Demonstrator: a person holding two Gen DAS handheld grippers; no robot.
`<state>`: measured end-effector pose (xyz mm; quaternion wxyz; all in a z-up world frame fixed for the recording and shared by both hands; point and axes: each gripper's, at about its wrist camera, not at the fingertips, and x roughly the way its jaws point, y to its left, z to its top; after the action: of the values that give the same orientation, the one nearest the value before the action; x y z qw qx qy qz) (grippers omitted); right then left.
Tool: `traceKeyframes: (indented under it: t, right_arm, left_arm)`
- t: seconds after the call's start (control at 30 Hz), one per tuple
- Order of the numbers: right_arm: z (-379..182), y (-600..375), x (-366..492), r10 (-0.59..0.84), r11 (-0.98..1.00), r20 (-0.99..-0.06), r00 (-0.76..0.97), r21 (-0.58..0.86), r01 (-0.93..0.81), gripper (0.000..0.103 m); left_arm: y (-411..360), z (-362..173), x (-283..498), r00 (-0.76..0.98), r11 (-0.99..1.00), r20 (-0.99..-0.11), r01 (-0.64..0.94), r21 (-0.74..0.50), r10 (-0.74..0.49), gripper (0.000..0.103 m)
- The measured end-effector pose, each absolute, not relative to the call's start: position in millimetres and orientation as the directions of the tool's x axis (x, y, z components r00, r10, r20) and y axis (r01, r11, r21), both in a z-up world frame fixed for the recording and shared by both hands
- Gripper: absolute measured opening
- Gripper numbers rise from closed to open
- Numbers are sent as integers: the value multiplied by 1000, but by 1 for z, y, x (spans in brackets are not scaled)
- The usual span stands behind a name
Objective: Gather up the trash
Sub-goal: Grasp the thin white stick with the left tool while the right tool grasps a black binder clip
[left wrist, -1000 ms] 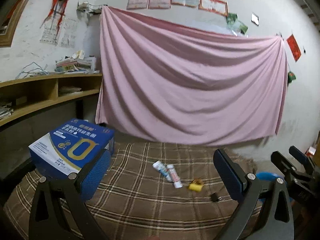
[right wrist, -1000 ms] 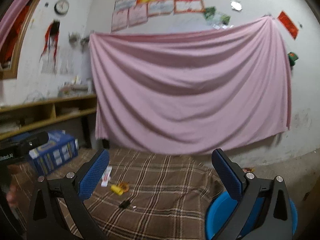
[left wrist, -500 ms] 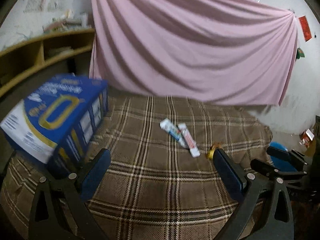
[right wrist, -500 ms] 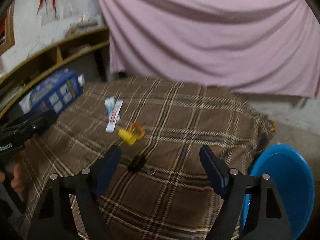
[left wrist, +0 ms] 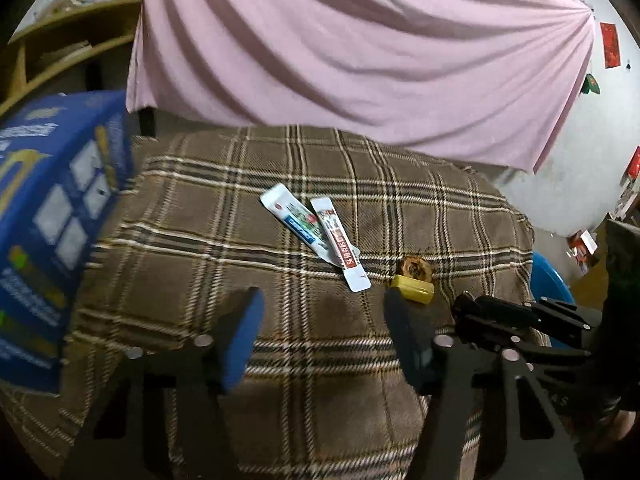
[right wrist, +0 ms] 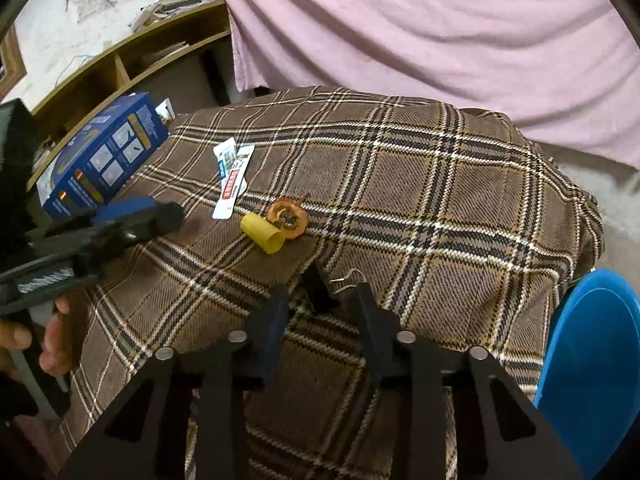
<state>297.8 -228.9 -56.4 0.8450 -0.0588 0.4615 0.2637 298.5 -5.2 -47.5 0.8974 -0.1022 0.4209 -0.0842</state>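
Note:
On the brown plaid cloth (left wrist: 320,184) lie two sachets (left wrist: 320,232), a yellow cap (left wrist: 414,293) and a brown dried ring (left wrist: 417,269). My left gripper (left wrist: 320,304) hovers just short of the sachets; its jaws are closing with only cloth between them. In the right wrist view a small black clip (right wrist: 320,288) with a wire handle sits between the fingers of my right gripper (right wrist: 322,298). Those jaws are closing too, and the pads show a gap on each side of the clip. The yellow cap (right wrist: 264,234) and the ring (right wrist: 289,216) lie just beyond it.
A blue printed box (left wrist: 52,220) stands on the cloth's left edge. A blue basin (right wrist: 592,360) sits low at the right, off the cloth. Pink drapery (left wrist: 360,52) hangs behind, with wooden shelves (right wrist: 132,60) to the left. A person's hand (right wrist: 52,340) holds the left gripper (right wrist: 172,212).
Both grippers have tipped down and come closer to the cloth. Both pairs of jaws have narrowed. The right gripper's fingers now flank the black clip.

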Motion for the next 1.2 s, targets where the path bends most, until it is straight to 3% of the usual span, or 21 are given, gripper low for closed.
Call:
traceKeyframes:
  t: [0.37,0.53,0.63,0.97,1.2]
  right_arm:
    - [-60,-220,317,412,851,-810,417,179,-494,30]
    - [-62,-214,321,408,850,-814,413,174,-497,29]
    - [-63,-208,320,393,852,-818,420,152,-501,27]
    - [-56,-210,304,405,843,-790,459,129,-523,26]
    - [-31,-227,277,432,857,-682,590,106,-505,26]
  left_arm:
    - [-23,-55,336,589,964,-772,49,-261,-239,31]
    - [-22,-59,345,574,964,-783,45,-262,-240,12]
    - [-20,-60,346,571,962,-783,50,-267,-247,7]
    - [-12,-49,311,652,947,-705,65,-315,-279,0]
    - [-20,-26,275,734,948,-623,90,-305,-270,0]
